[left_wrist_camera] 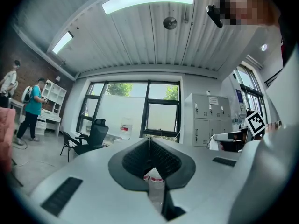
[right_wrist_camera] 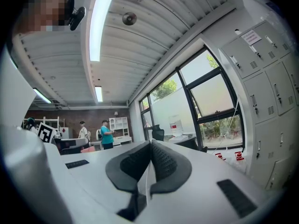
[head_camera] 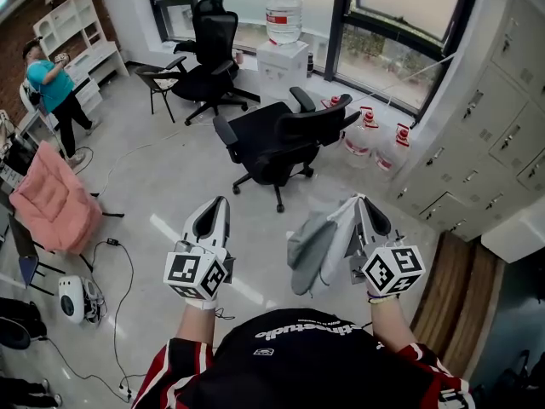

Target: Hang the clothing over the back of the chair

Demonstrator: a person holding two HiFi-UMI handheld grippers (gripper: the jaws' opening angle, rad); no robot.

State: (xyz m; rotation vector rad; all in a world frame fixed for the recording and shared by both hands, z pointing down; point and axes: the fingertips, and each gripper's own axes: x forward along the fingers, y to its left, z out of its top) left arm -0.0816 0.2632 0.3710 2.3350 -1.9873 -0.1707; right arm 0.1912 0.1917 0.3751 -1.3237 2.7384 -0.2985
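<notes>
at the lower right of the head view, the right claw [head_camera: 361, 204] is clamped on a pale grey, soft piece of clothing [head_camera: 313, 244]. the clothing hangs limp from that claw, in the air above the light tiled floor [head_camera: 162, 186]. in the right gripper view the jaws meet tip to tip, with what looks like a thin pale edge of cloth pinched between them. the left claw [head_camera: 220, 210] is level beside it, jaws pressed together with nothing in them. ahead of both stands the black mesh office chair [head_camera: 277, 139], well apart from the clothing. a second black office chair [head_camera: 209, 54] stands farther off.
</notes>
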